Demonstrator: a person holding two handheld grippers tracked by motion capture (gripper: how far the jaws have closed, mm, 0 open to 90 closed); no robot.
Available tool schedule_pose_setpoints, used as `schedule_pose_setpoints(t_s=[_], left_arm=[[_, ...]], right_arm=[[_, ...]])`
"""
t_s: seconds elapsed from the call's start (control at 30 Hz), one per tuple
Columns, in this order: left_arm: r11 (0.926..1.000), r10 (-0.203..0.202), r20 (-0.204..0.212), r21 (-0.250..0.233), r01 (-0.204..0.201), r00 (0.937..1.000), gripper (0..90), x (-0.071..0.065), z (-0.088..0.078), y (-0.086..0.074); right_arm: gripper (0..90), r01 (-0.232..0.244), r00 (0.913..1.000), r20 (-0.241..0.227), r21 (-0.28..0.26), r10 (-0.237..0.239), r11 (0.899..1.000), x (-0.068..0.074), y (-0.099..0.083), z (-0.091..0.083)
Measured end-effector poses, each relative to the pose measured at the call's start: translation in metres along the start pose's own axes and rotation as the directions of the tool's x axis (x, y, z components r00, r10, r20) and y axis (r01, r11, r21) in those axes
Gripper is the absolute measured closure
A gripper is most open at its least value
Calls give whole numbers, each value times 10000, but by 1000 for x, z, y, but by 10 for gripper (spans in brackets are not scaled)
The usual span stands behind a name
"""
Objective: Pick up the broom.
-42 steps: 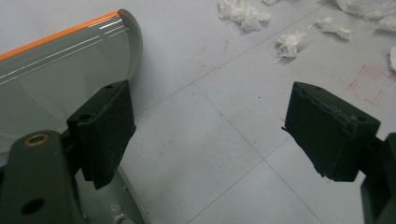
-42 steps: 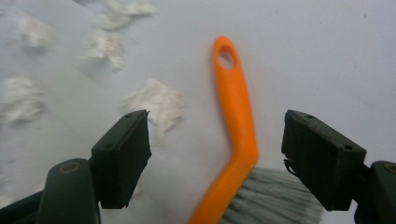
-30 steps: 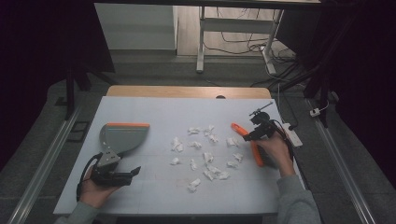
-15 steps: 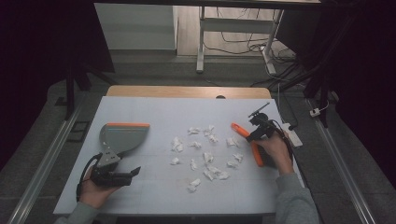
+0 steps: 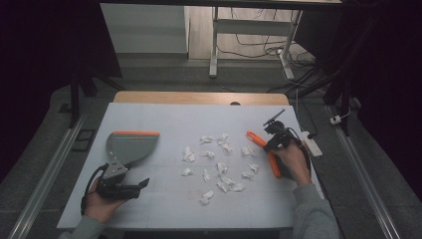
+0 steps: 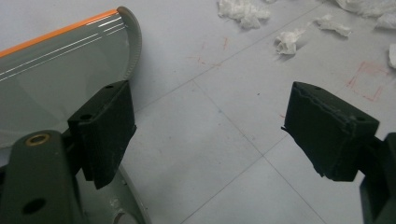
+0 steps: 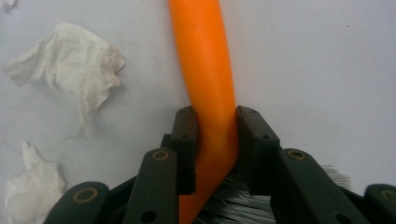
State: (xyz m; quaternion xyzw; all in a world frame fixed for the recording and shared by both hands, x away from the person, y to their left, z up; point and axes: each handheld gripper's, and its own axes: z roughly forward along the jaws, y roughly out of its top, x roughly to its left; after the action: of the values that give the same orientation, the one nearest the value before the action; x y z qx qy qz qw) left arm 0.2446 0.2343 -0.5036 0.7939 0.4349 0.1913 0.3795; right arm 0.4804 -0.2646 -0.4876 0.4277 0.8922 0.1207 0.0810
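From the high view, a pale table carries a scatter of crumpled white paper scraps across its middle. At the left lies a grey dustpan with an orange front edge, its handle end pointing toward the person. The left gripper rests on the table just below the dustpan, held in the left hand. At the right, the right gripper sits over an orange-handled brush, which lies slanted just beside the rightmost scraps, with the right hand covering part of it.

In the left gripper view, the two black jaws stand wide apart with nothing between them (bare table shows in the gap). The dustpan fills the upper left, its curved grey rim and orange edge just beside the left-hand jaw; whether that jaw touches it cannot be told. Several paper scraps lie along the top, well apart from the jaws.

In the right gripper view, the jaws have just been closing and now press on both sides of the orange brush handle, which runs up and away from them across the table. Grey bristles show low down behind the jaws. Two paper scraps lie at the left, near the handle but not touching it.
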Motion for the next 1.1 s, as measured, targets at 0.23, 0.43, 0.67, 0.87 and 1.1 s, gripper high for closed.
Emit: schedule_pose_setpoints(t_s=[0.23, 0.43, 0.67, 0.87, 1.1], left_arm=[[10000, -38, -24, -53, 38, 10000, 178, 2, -1, -1], [10000, -40, -44, -70, 40, 10000, 178, 2, -1, 0], [10000, -27, -47, -84, 27, 10000, 178, 1, -1, 0], [10000, 5, -35, -68, -5, 10000, 178, 1, 0, 1], [9999, 34, 12, -143, -34, 10000, 178, -1, 0, 3]], right_arm=[[703, -285, 9995, -118, -514, 279, 9983, -4, -6, -18], [704, -592, 9974, -479, -1419, 529, 9881, -9, -12, -40], [704, -779, 9931, -1048, -2476, 532, 9657, -9, -19, -66], [704, -1017, 9882, -1399, -2987, 619, 9489, -7, -21, -76], [704, -1625, 9747, -2045, -3685, 908, 9153, 2, -18, -88]])
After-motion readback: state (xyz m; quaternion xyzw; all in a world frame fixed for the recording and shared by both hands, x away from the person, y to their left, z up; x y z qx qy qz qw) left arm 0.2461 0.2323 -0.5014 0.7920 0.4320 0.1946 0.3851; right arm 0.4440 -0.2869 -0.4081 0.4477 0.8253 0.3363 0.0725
